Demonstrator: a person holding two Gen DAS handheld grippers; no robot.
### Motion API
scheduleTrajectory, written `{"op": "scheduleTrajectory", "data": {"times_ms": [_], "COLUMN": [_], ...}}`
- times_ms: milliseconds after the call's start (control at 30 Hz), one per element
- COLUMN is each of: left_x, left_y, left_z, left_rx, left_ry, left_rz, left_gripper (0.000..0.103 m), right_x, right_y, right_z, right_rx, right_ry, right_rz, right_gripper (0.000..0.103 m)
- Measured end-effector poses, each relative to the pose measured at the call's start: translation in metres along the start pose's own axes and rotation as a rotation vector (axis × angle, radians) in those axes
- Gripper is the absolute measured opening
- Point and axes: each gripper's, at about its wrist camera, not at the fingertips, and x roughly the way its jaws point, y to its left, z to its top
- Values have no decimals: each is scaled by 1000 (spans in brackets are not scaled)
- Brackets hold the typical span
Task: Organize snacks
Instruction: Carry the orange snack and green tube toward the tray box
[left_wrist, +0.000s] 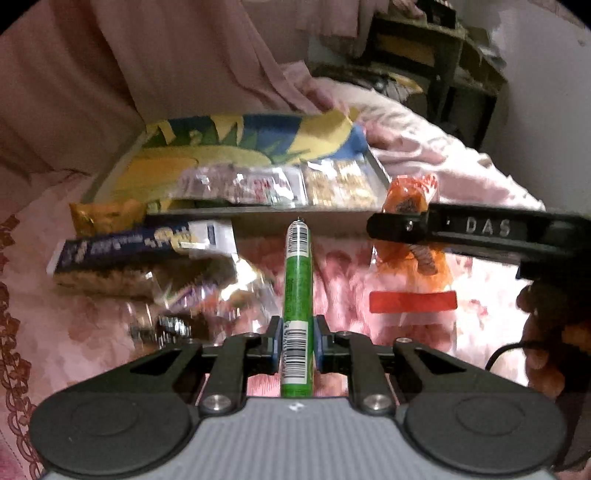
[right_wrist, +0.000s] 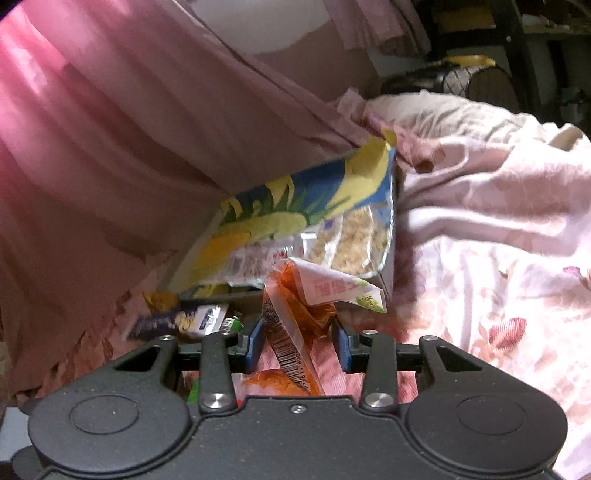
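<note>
My left gripper (left_wrist: 297, 341) is shut on a green stick snack (left_wrist: 298, 273) with barcode labels, which points forward above the bedspread. Beyond it stands a grey tray (left_wrist: 295, 216) holding a big blue-and-yellow bag (left_wrist: 240, 144), clear packets (left_wrist: 240, 186) and cracker packs (left_wrist: 340, 182). My right gripper (right_wrist: 298, 343) is shut on a crumpled orange packet (right_wrist: 295, 314), held just in front of the tray (right_wrist: 388, 273). In the left wrist view that right gripper (left_wrist: 402, 225) reaches in from the right with the orange packet (left_wrist: 410, 199) hanging from its tips.
Loose snacks lie left of the tray: a dark blue box (left_wrist: 140, 243), a golden bag (left_wrist: 107, 216) and a biscuit pack (left_wrist: 122, 282). A pink floral bedspread (right_wrist: 498, 258) lies under everything. Pink curtains (right_wrist: 110, 147) hang behind, and a dark shelf (left_wrist: 436, 55) stands far right.
</note>
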Motion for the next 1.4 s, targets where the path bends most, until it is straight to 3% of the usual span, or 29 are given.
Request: {"op": "scheduleTrajectory", "data": {"times_ms": [333, 667, 800, 1033, 1400], "left_x": [-4, 35, 59, 92, 117], "left_y": [13, 43, 54, 65, 78], "left_z": [41, 104, 115, 119, 111], "left_rx": [-33, -64, -90, -137, -197], "left_ry": [-131, -224, -224, -203, -161], "left_rz": [26, 84, 91, 93, 106], "left_gripper": [18, 18, 18, 18, 18], "right_x": [10, 41, 60, 79, 107], "right_y": [10, 4, -6, -7, 4], "right_z": [6, 35, 46, 50, 41], "right_rx": [-34, 5, 56, 14, -73], "right_ry": [-166, -306, -314, -315, -219], "right_rz": [21, -2, -11, -16, -22], "right_gripper": [41, 41, 41, 41, 42]}}
